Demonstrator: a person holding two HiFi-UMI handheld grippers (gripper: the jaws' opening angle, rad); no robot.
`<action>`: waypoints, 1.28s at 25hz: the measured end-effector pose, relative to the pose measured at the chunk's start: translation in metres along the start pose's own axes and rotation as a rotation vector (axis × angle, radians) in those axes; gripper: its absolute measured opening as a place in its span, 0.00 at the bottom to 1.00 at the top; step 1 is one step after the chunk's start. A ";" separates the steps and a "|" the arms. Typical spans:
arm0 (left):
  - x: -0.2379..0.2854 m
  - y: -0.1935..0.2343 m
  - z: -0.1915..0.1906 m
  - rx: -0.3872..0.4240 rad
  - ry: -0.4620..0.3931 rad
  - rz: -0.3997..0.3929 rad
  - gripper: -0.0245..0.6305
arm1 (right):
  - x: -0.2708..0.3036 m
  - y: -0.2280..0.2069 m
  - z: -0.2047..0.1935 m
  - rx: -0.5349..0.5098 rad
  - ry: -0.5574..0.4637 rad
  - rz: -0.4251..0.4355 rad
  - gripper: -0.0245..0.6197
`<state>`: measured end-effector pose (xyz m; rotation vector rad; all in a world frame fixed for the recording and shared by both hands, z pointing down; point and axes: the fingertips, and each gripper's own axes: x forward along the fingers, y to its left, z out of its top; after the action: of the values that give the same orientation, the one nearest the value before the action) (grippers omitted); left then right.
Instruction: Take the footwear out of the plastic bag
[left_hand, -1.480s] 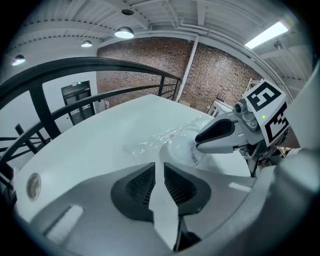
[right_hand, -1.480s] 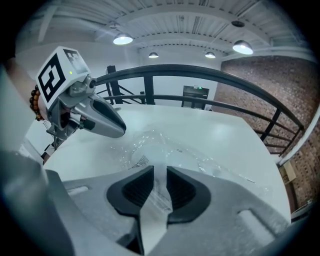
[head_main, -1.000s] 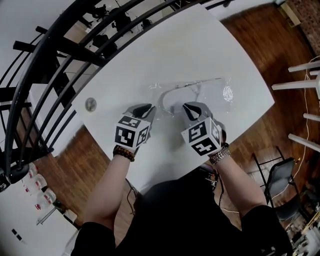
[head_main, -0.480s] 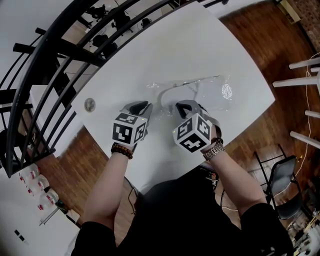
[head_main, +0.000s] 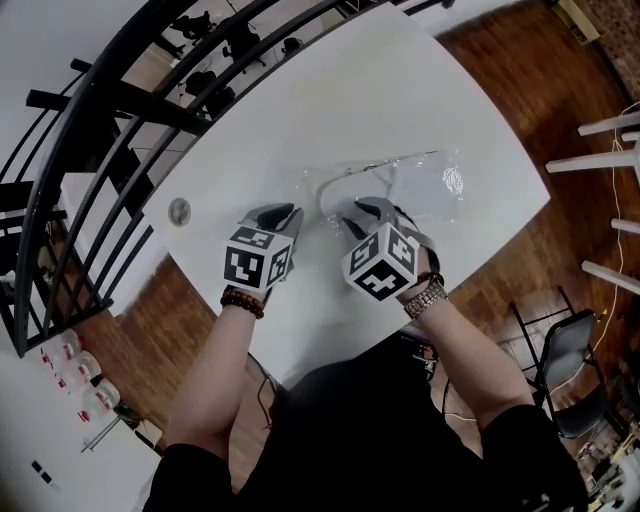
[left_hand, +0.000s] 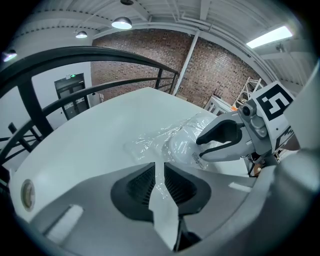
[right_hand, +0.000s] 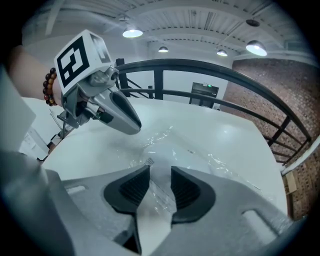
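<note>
One pale piece of footwear (left_hand: 181, 146) sits inside the clear plastic bag (head_main: 420, 185), showing only as a rounded white shape under crinkled film. The bag lies flat on the white tabletop (head_main: 330, 100), towards the edge nearest the person, with its near end bunched up between the two grippers.

The left gripper (head_main: 283, 212) is at the bag's near left corner. In the left gripper view its jaws stand almost together, and a strip of the film runs up through the narrow gap between the ribbed pads (left_hand: 145, 182), so they pinch the bag.

The right gripper (head_main: 362, 208) is just beside it, over the part of the bag where the footwear lies. Its jaws are opening. In the right gripper view the film lies loose in the gap, and neither pad (right_hand: 134, 186) presses on it.

A beaded bracelet (head_main: 245, 303) is on the left wrist and a metal band (head_main: 425, 298) is on the right. A small round disc (head_main: 180, 210) is set in the tabletop near its left corner, well apart from the bag. A black railing (head_main: 100, 110) curves round the far left side, and wooden floor (head_main: 520, 60) shows beyond the tabletop.
</note>
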<state>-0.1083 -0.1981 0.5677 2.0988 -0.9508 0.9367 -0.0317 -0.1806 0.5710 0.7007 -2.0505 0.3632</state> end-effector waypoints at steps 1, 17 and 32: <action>0.000 0.000 0.000 0.001 0.001 0.000 0.15 | -0.002 -0.002 0.001 0.001 -0.006 -0.013 0.19; 0.013 -0.041 0.001 -0.148 0.106 -0.262 0.27 | -0.033 0.004 0.000 -0.005 -0.105 -0.018 0.05; 0.018 -0.056 -0.026 -0.391 0.201 -0.314 0.31 | -0.047 0.022 -0.004 -0.036 -0.164 0.008 0.04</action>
<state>-0.0631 -0.1546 0.5816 1.7214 -0.6184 0.7162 -0.0222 -0.1453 0.5337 0.7209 -2.2100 0.2803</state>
